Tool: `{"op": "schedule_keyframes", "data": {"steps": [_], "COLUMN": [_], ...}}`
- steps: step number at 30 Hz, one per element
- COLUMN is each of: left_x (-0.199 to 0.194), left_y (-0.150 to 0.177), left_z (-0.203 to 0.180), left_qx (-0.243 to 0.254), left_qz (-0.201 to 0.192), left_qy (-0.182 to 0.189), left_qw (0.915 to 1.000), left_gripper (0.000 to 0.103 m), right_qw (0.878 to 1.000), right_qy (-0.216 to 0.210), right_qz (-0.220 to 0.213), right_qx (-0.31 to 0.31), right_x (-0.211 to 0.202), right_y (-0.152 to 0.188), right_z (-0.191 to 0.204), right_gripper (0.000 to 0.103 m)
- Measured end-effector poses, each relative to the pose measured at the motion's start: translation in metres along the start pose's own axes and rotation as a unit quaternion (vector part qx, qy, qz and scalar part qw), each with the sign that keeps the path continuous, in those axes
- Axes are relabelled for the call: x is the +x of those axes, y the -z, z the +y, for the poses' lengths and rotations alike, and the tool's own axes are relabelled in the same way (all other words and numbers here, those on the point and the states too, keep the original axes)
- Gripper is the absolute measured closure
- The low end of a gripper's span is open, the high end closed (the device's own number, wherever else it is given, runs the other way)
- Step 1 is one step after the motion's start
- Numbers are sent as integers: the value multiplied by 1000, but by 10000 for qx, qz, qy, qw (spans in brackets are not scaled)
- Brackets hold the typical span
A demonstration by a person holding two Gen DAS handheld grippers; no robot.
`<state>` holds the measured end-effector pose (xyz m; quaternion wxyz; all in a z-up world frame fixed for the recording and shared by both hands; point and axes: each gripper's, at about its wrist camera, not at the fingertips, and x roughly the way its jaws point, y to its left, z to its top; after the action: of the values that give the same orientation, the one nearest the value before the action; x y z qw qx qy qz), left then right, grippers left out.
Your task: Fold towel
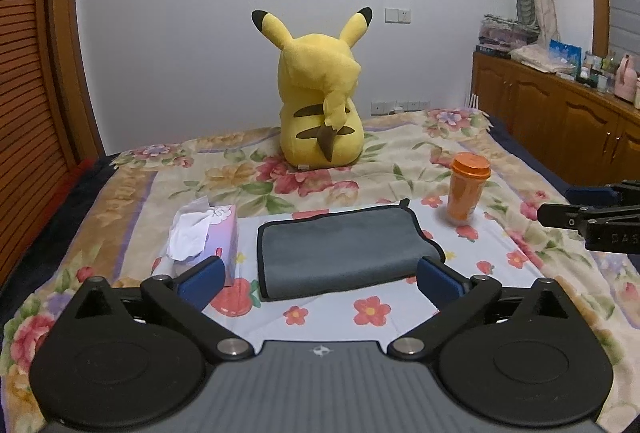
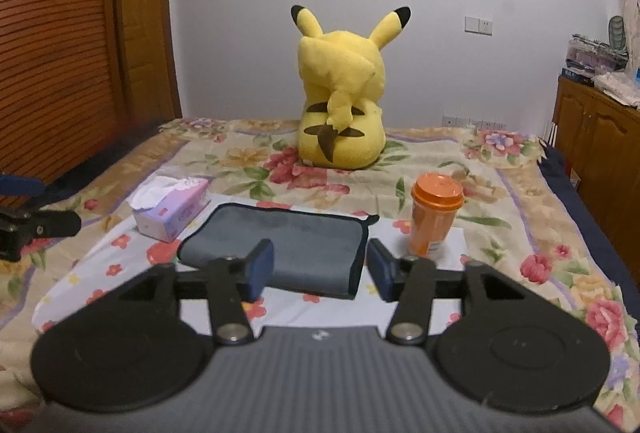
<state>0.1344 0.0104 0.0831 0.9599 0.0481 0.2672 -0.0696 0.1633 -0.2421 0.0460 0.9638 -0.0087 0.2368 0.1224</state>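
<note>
Dim, cool indoor lighting, even; soft faint shadows. Strong fisheye bending at edges, dark vignette corners. Mild blur and noise throughout; right wrist view softer at left edge.

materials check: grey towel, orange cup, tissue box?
Grey towel: soft matte cloth, likely microfiber, with black stitched edging. Orange cup: seemingly translucent plastic, smooth opaque lid. Tissue box: printed cardboard, probably; sharp folded corners, paper tissue sticking out.
</note>
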Motion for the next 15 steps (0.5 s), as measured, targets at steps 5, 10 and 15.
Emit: {"op": "schedule_keyframes", "data": {"steps": [5,10,15], "left_x": [-13,-25,-33], "left_y": [8,18,30], "left_z": [-5,-6,-7], "left_qx": [45,-35,-158], "left_qz": [-32,-117,-119], "left_qy": [-58,-115,-156], "left_qw": [10000,9999,9997], "left_gripper": [0,0,0], "right_qw": [9997,9998,9998], "right_qy": [80,51,73], "right_qz": [-213,-205,-193], "right_qx": [32,-37,-19], "right_x": [-17,-25,-33], "right_y": [4,8,16], "right_z": [2,6,10], "right_gripper": [1,0,0]}}
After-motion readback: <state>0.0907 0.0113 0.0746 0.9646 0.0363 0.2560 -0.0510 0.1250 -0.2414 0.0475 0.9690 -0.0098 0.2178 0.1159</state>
